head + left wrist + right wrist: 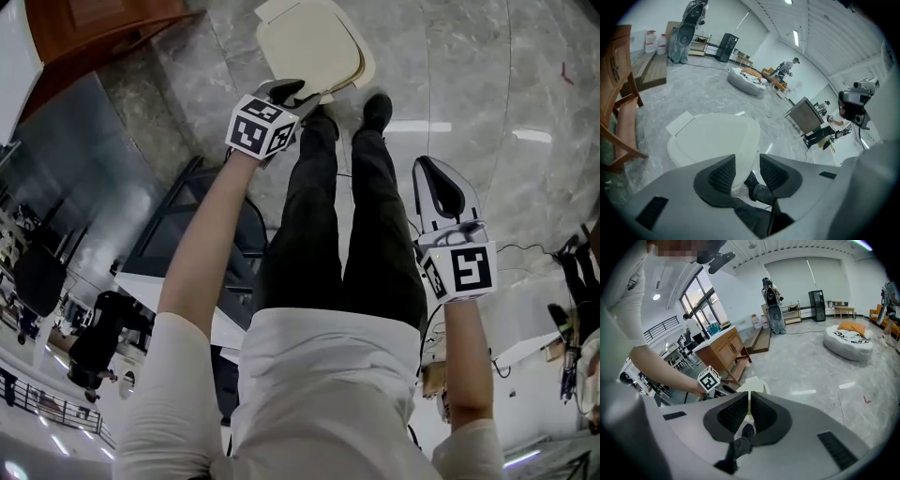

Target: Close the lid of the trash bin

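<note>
The trash bin (pixel 309 42) stands on the grey marble floor (pixel 487 84) just ahead of my shoes, its cream lid (pixel 712 136) facing up. I cannot tell whether the lid sits fully down on the rim.

My left claw (pixel 289 92) is at the bin's near edge, on the side closest to my feet, angled down toward it. In the left gripper view the lid fills the space just beyond the tips. The lid's near edge and one black shoe (pixel 752 180) show through the gap. The jaws stand moderately apart with nothing pinched between the ribbed pads. I cannot tell whether a tip touches the lid.

My right claw (pixel 433 169) hangs well back from the bin, off to its right and nearer my body than the left one. It points toward the bin, which shows as a pale sliver in the thin slit between its jaws. They are drawn nearly together, hold nothing and touch nothing.
</note>
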`<state>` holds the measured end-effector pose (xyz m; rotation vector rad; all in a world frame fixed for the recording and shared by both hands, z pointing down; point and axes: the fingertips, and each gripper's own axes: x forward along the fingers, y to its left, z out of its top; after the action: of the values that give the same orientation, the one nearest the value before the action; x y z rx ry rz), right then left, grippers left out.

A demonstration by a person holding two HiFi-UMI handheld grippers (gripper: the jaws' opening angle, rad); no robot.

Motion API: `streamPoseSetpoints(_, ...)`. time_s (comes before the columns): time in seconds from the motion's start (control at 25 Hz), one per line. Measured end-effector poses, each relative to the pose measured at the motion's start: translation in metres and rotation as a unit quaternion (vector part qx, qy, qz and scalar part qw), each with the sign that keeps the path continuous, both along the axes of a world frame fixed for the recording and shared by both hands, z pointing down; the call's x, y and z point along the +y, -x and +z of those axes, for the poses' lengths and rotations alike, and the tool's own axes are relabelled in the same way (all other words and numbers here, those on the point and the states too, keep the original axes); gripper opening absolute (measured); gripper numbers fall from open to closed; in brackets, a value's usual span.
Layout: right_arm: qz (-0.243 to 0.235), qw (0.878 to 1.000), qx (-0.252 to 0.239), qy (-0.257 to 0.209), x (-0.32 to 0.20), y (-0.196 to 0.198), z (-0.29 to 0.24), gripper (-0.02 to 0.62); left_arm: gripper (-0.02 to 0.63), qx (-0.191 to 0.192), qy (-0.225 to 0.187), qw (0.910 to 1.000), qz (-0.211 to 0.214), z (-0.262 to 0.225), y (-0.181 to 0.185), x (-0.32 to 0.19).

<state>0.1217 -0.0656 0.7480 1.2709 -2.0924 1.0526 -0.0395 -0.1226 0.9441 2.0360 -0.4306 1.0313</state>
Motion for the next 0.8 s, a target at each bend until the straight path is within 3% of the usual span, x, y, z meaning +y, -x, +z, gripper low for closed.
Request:
streamPoseSetpoints(0.4, 0.007, 1.000, -0.008, 0.014, 0.007, -0.009, 0.031, 0.035, 0.197, -0.027, 0.023, 0.9991, 0.024, 0.043, -0.013, 0.034)
streamPoseSetpoints(0.8, 0.018, 0.999, -0.014, 0.025, 0.012, -0.019, 0.048, 0.035, 0.207, -0.060, 0.048, 0.9968, 0.020, 0.079, -0.018, 0.045)
